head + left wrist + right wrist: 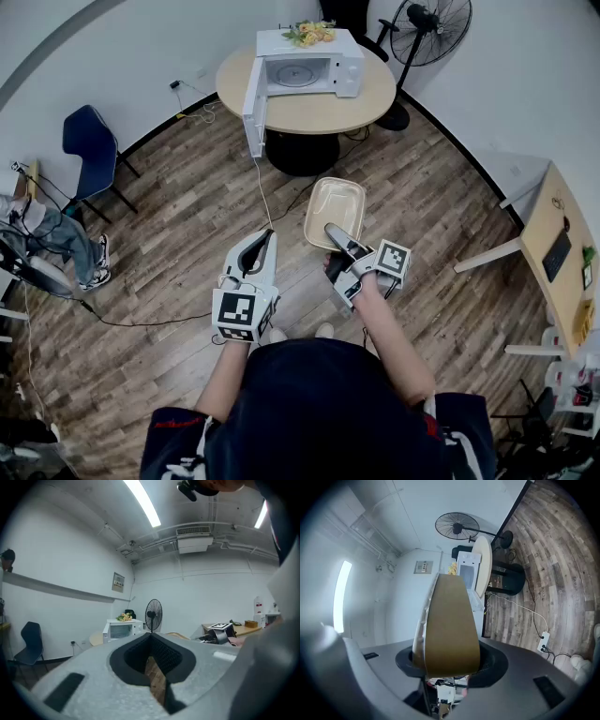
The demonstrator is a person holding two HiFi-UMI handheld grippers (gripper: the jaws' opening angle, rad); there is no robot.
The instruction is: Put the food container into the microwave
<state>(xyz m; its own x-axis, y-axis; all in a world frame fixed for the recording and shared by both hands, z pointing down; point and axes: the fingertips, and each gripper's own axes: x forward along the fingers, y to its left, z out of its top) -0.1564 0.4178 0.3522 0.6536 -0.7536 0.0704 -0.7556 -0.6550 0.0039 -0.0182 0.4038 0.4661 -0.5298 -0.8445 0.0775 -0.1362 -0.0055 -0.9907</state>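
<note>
Dark-clothed shoulders are being seen closest to the lens, at the bottom of the head view, with both forearms being stretched forward over the wooden floor point(187, 206). The left gripper point(269, 234) is being held level and clear of everything else. Its jaws are being held together at the tips with nothing between them, and only floor boards are being glimpsed through the slit behind the tips. The right gripper point(335, 232) is being held level too, and its jaws are being pressed on the near rim of the food container point(335, 208). This shallow tan rectangular tray is being carried in the air, open side up, well short of the round table point(375, 98). On that table the white microwave point(309, 64) is being shown with its door point(253, 111) swung wide open to the left, its cavity being exposed. Yellow flowers point(310, 33) are being displayed on its top. A standing fan point(429, 33) is being seen behind the table to the right, and a blue chair point(89, 141) by the wall at the left.
</note>
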